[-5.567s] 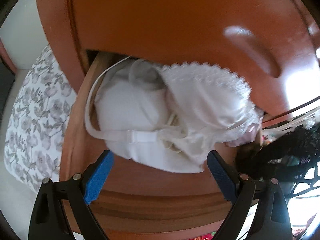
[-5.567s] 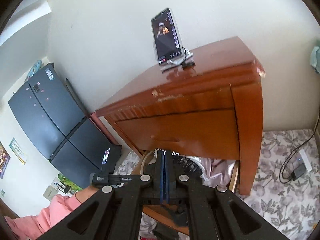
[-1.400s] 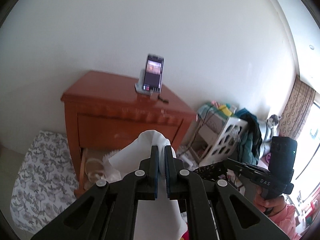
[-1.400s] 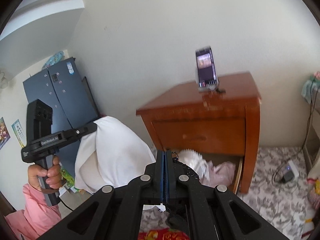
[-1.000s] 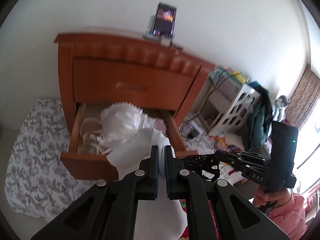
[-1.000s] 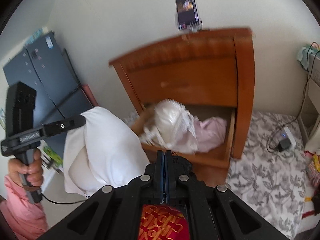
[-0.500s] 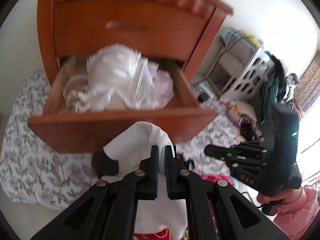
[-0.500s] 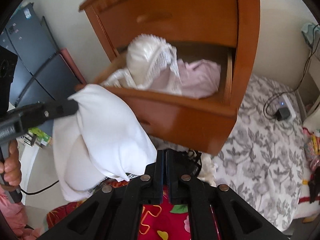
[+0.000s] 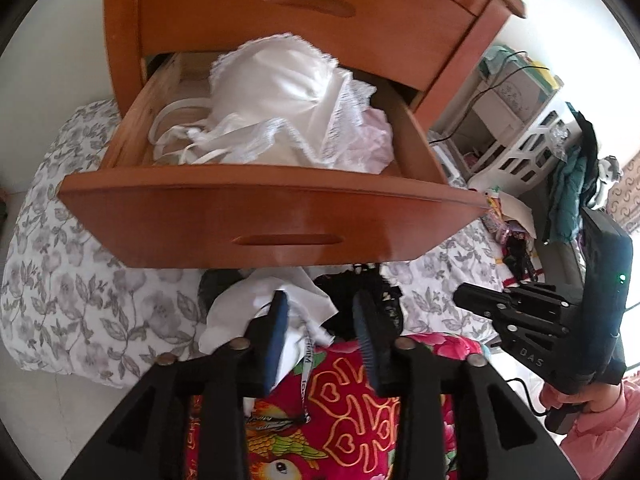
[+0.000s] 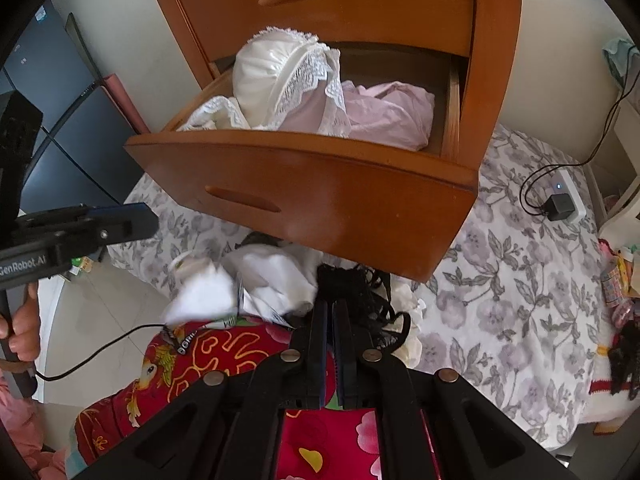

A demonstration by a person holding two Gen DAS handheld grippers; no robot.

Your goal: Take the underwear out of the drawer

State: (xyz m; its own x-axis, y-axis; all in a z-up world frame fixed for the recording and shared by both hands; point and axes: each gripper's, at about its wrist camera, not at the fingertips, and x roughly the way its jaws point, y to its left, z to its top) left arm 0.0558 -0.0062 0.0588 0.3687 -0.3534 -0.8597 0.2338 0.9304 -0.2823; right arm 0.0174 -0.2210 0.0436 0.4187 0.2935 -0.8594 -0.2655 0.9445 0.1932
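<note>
Released white underwear (image 9: 256, 300) | under parted left tongs (image 9: 320, 320) | right tongs (image 10: 331, 316) clenched empty

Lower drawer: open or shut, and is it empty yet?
Open, not empty. The lower drawer is pulled well out, and a white lace bra and pale pink garment lie inside.

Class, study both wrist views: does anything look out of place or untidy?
Yes. White and black underwear lies crumpled on the floor just below the open drawer, partly on a red patterned cloth. Inside, a white lace bra heaps above the drawer's rim.
</note>
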